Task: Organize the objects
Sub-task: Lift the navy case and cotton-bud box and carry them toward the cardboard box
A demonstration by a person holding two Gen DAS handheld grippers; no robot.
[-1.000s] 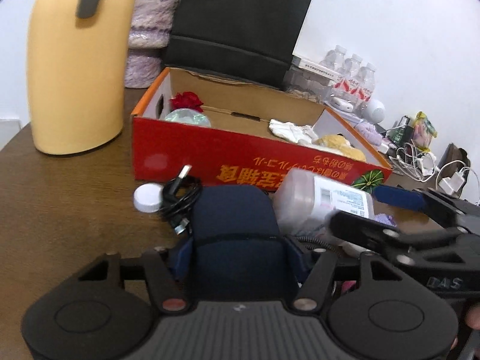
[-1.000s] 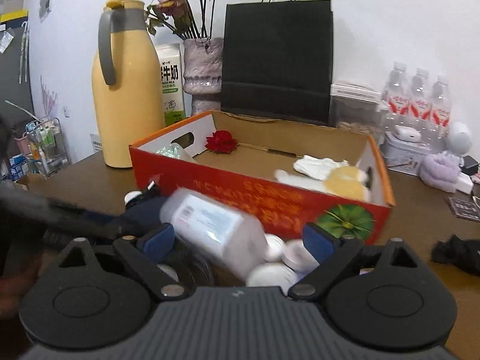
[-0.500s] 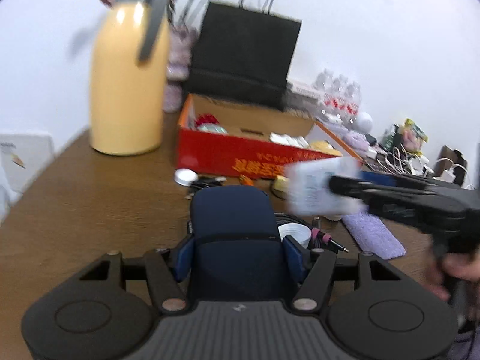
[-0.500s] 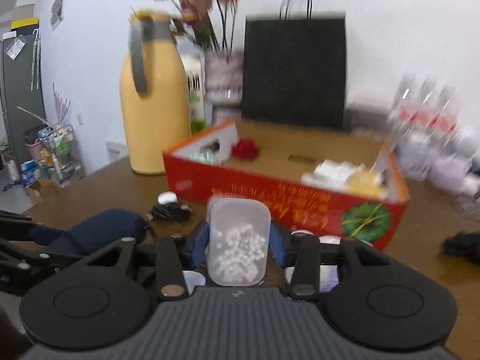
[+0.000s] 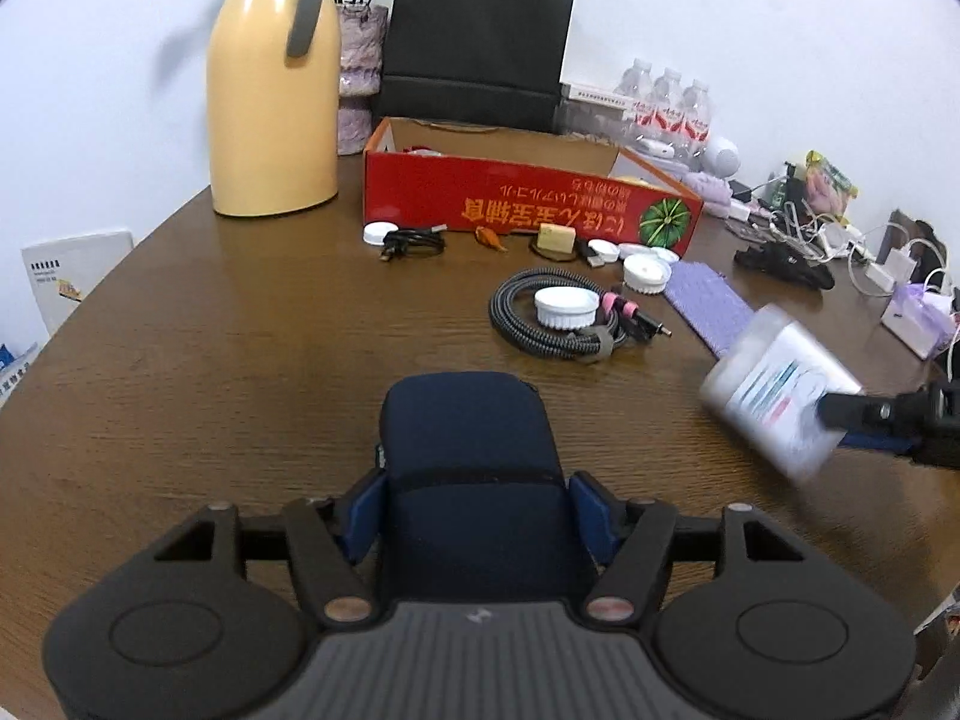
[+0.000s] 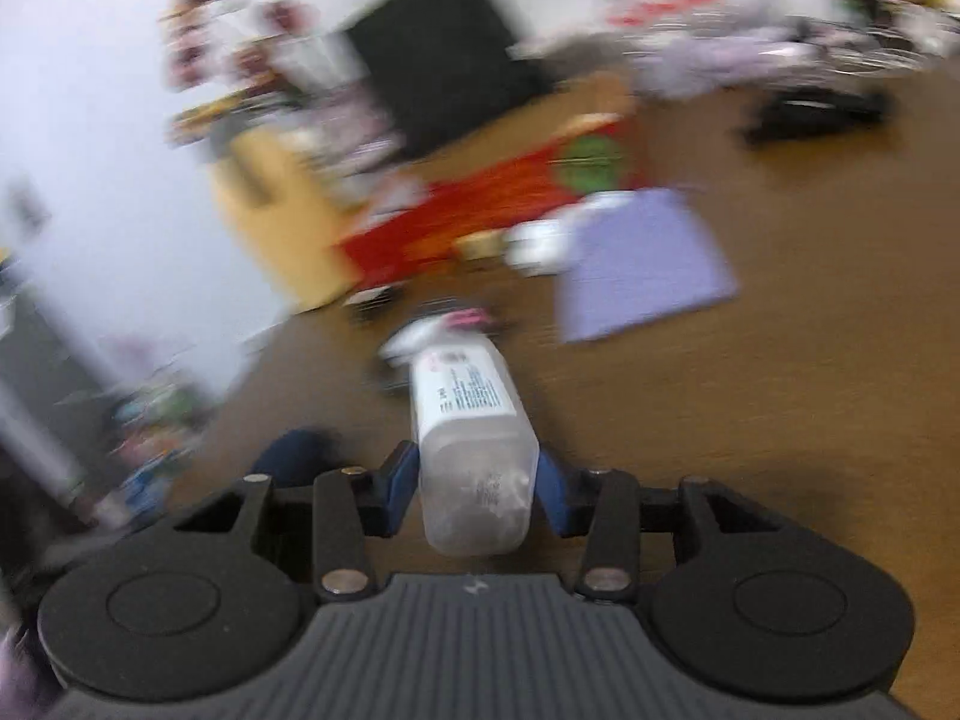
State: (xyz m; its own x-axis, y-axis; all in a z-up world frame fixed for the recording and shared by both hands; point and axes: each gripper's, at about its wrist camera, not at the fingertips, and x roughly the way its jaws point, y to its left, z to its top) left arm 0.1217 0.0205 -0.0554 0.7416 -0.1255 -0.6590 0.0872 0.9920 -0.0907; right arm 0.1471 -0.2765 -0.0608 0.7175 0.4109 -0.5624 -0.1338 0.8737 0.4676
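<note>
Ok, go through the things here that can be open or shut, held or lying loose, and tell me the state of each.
Left tongs: shut on navy pouch.
Right tongs: shut on plastic bottle, tilted.
Red box: open top.
Grey cable: coiled, loose on table.
White lid: loose, inside the coil.

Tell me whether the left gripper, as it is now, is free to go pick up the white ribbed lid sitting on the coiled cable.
Probably not yet. The left gripper is shut on the navy pouch, so it has no free grasp. The path itself looks open: bare table lies between it and the white ribbed lid on the coiled cable.
</note>
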